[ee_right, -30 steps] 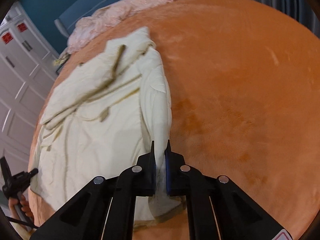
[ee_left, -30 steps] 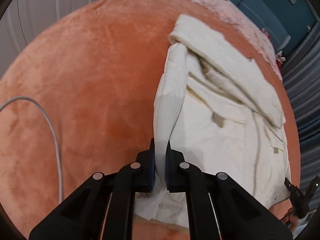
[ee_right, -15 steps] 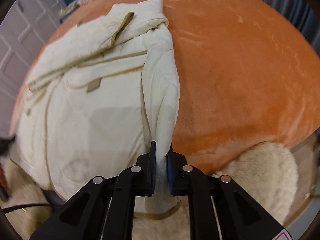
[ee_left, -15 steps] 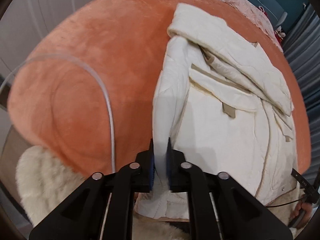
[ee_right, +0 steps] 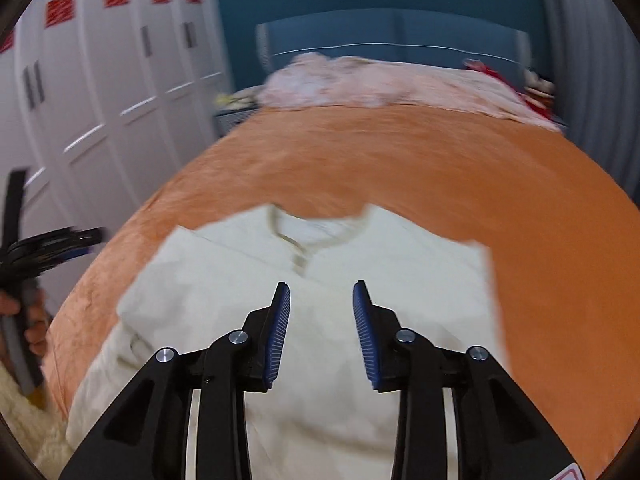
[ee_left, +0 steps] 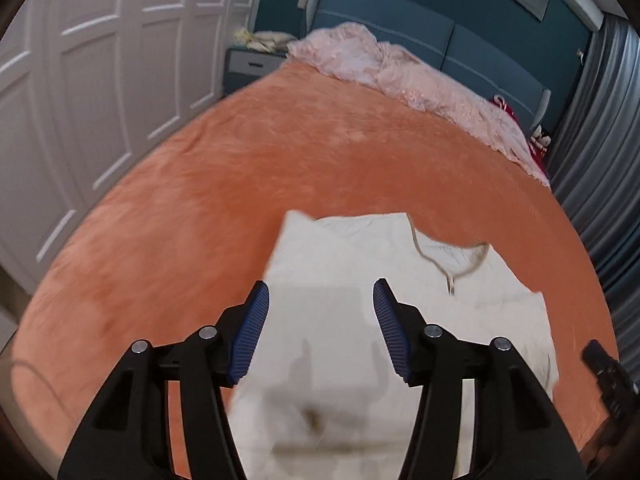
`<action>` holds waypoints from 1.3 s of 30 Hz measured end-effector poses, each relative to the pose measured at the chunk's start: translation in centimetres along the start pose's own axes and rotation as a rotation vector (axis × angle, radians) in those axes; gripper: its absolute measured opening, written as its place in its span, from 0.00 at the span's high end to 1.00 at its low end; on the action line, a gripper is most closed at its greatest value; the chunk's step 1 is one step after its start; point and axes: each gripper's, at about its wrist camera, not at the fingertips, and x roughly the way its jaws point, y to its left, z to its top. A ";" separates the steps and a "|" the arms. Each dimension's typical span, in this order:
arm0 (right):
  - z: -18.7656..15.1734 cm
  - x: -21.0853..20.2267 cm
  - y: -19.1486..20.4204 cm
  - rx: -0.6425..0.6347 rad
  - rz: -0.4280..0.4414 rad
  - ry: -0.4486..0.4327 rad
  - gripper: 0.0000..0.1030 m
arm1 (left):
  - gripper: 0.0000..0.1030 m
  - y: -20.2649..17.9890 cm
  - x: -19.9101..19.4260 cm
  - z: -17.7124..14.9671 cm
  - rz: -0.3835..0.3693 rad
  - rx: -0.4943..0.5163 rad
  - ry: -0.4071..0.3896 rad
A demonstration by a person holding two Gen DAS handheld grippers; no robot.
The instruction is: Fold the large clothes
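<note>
A large cream garment (ee_left: 360, 280) lies flat on the orange bedspread (ee_left: 240, 184), its neckline toward the headboard. My left gripper (ee_left: 320, 296) hangs above its near part, jaws opening, nothing between the blue pads. In the right wrist view the same garment (ee_right: 320, 264) spreads below my right gripper (ee_right: 320, 292), whose jaws are also opening and hold nothing. The right gripper (ee_left: 608, 376) shows at the left view's right edge. The left gripper (ee_right: 48, 244), held by a hand (ee_right: 32, 324), appears at the right view's left edge.
A crumpled pink blanket (ee_left: 400, 68) lies by the blue headboard (ee_left: 440, 40). White wardrobe doors (ee_left: 80, 80) run along the left side, grey curtains (ee_left: 600, 120) along the right. A nightstand (ee_left: 252, 64) stands beside the bed. A fluffy cream rug (ee_right: 24, 420) shows low left.
Both grippers let go of the garment's edges, opened and rose. The garment, stretched lengthwise before, now lies doubled over with the neckline on top.
</note>
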 end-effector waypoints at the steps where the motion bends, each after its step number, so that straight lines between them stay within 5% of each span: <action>1: 0.8 1.8 1.0 -0.004 0.029 0.006 0.72 | 0.53 -0.2 1.4 0.4 -0.017 -0.002 0.012; 5: 4.0 9.5 4.3 -0.025 0.079 0.052 0.72 | 0.62 -1.8 8.9 2.7 -0.011 0.006 0.063; 12: 6.9 21.4 5.0 0.032 0.110 0.178 0.72 | 0.62 -1.7 18.1 3.9 0.034 0.014 0.147; 13: 6.9 22.8 5.2 0.044 0.135 0.198 0.74 | 0.62 -1.8 19.0 3.8 0.042 0.015 0.154; 15: 6.5 25.2 6.1 0.038 0.177 0.254 0.93 | 0.62 -1.7 20.8 3.3 0.058 0.020 0.173; 19: 4.9 28.5 8.2 -0.091 0.166 0.331 0.93 | 0.61 -1.7 21.9 2.4 0.080 0.058 0.135; 29: 4.1 28.8 4.3 0.002 -0.010 0.272 1.00 | 0.60 -1.5 22.2 1.8 0.081 0.068 0.084; 35: 4.9 21.2 -2.5 0.136 -0.107 0.122 1.00 | 0.62 -1.8 19.4 2.8 0.110 0.051 0.056; 39: 4.1 17.4 -9.1 0.246 -0.140 0.097 0.87 | 0.60 -5.7 15.8 3.9 -0.038 0.068 0.006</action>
